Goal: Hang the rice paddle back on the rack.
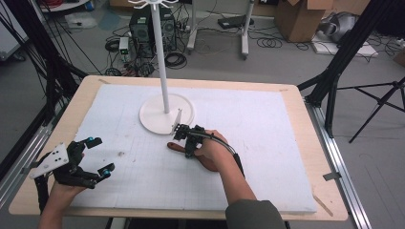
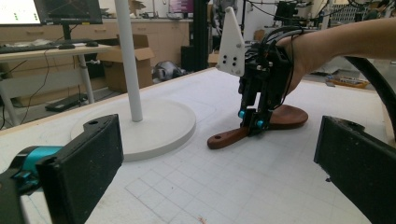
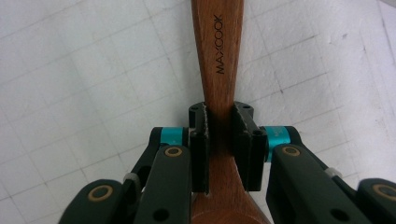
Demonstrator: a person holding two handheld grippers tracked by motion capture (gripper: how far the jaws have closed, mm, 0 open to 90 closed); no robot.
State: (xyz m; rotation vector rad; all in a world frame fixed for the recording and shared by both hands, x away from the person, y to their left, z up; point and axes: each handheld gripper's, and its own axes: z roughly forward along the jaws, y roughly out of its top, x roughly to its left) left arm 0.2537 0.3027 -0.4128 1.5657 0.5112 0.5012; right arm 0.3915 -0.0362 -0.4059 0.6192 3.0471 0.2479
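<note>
A brown wooden spoon (image 1: 174, 146) lies flat on the white foam board (image 1: 258, 157), just in front of the white stand's round base (image 1: 157, 119). My right gripper (image 1: 188, 149) points down onto it and is shut on the narrow neck of the handle. In the right gripper view the spoon (image 3: 217, 56) carries the print MAXCOOK, and both black pads of the right gripper (image 3: 220, 126) press its sides. The left gripper view shows the spoon (image 2: 285, 117) under the right gripper (image 2: 251, 120). My left gripper (image 1: 101, 155) rests open near the front left, holding nothing.
A tall white pole (image 1: 160, 52) rises from the round base (image 2: 159, 126) at the board's middle back. The wooden table rim (image 1: 71, 119) frames the board. Black tripod legs, cables and boxes stand on the floor beyond the table.
</note>
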